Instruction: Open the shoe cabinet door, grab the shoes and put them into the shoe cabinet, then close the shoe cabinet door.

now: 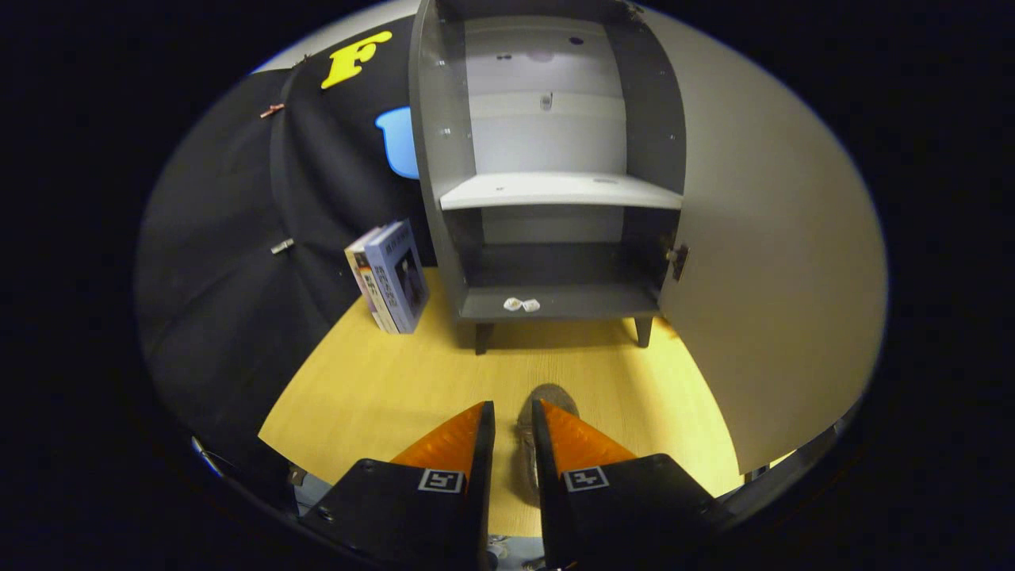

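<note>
Now the gripper (513,420) clenches a shoe (533,432) between both fingers, toe poking ahead at 12 o'clock. Beyond it stands the cabinet (555,190), its door (761,262) swung open at 2 o'clock; books (390,277) lean at 10 o'clock on the table (381,388).

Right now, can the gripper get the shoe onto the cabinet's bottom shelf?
Probably yes. The door is swung open and the bottom shelf faces the fingers, which pinch the shoe; only two small white bits lie there.
</note>
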{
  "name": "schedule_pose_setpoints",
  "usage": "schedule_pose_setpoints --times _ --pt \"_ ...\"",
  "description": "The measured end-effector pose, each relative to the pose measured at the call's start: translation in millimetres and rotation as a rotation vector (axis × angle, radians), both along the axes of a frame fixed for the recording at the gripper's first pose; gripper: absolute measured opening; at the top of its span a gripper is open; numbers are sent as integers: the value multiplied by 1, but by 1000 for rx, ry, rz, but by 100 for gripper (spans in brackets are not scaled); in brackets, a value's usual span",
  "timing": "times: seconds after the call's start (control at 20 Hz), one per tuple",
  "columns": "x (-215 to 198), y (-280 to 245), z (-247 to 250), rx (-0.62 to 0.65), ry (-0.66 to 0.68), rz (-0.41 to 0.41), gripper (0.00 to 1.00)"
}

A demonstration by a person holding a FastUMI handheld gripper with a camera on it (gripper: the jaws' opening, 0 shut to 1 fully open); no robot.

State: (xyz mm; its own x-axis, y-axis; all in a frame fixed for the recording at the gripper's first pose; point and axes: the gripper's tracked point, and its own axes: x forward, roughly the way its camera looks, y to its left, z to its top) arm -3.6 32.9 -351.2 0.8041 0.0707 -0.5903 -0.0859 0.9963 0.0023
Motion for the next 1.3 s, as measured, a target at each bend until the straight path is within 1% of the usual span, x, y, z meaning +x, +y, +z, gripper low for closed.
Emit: schedule_pose_setpoints --times 0.2,0.35,0.55,0.75,0.9,1.3 --pt "3 -9 -68 14 128 -41 31" --pt "1 -13 -107 7 207 -61 31" --pt "10 -16 -143 -6 255 -75 31" --pt "10 -24 -178 -12 314 -86 31" --pt "16 -23 -187 8 318 -99 32" --pt "56 -21 -199 19 269 -117 32"
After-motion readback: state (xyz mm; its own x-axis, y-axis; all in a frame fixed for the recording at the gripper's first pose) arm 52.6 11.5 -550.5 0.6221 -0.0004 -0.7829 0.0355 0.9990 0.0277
